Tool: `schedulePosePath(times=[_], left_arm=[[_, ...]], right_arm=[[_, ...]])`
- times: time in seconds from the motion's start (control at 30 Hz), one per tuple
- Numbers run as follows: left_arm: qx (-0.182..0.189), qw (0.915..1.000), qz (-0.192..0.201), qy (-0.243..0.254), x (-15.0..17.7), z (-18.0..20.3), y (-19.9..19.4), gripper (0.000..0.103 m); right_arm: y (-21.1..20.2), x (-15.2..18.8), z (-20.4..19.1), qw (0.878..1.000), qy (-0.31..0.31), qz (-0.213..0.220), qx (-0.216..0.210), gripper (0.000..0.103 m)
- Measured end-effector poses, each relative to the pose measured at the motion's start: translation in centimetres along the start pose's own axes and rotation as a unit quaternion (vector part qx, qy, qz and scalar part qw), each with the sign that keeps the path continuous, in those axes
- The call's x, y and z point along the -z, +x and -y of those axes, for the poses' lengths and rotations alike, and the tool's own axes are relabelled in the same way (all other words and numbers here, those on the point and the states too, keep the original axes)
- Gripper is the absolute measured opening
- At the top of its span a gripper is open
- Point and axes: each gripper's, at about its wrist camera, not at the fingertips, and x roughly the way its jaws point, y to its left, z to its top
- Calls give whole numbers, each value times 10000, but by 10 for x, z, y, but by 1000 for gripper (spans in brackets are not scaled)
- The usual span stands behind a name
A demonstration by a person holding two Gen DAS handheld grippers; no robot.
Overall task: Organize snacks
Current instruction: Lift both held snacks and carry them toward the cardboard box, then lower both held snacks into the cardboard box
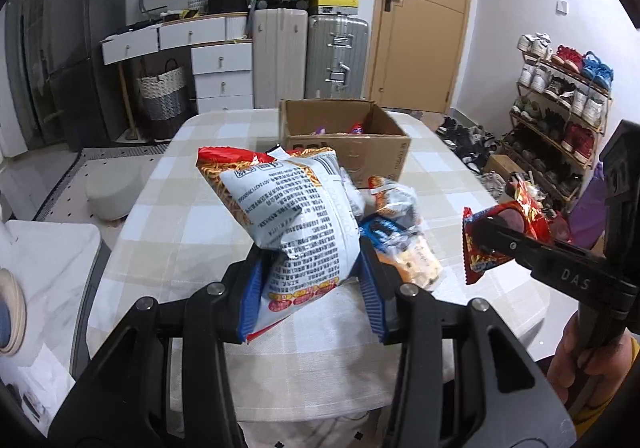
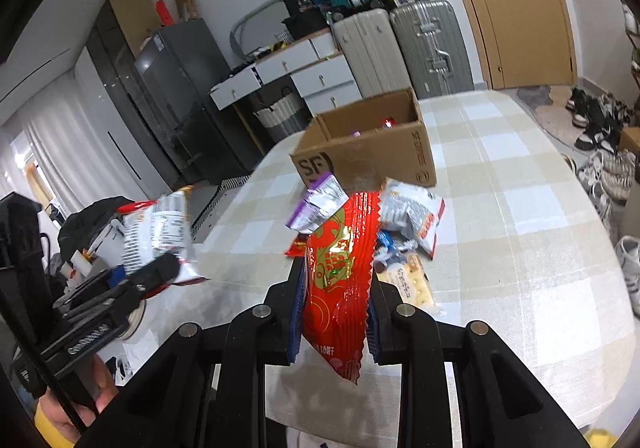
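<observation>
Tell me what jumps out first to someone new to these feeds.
Two snack packs held in the air: the left tongs grip a white printed bag, and the right tongs pinch a red pack. Beyond them lies a small snack pile on the checked table, with an open cardboard box behind it.

You can read "SF" on the cardboard box [image 2: 362, 151]. You see "DAS" on the right gripper [image 1: 486, 232] arm.

Table [image 2: 520, 207] bare R of box [image 2: 360, 155]; snack pile [image 2: 408, 232] blocks path in front of box.
</observation>
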Motion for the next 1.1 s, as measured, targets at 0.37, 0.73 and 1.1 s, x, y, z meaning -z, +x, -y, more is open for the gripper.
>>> schedulePosePath(times=[0.37,0.73,1.1], left_arm=[[241,9994,244,-6,-61,4,-25,40],[458,9989,84,93,-148,11,20,40],[565,9975,-417,-79,-199,4,136,40]], right_arm=[[-42,-70,-24,9987,-288,329,-247,25],[-6,-160,-35,9984,-417,237,-288,25],[84,-223,2,9999,20,-161,-42,25]])
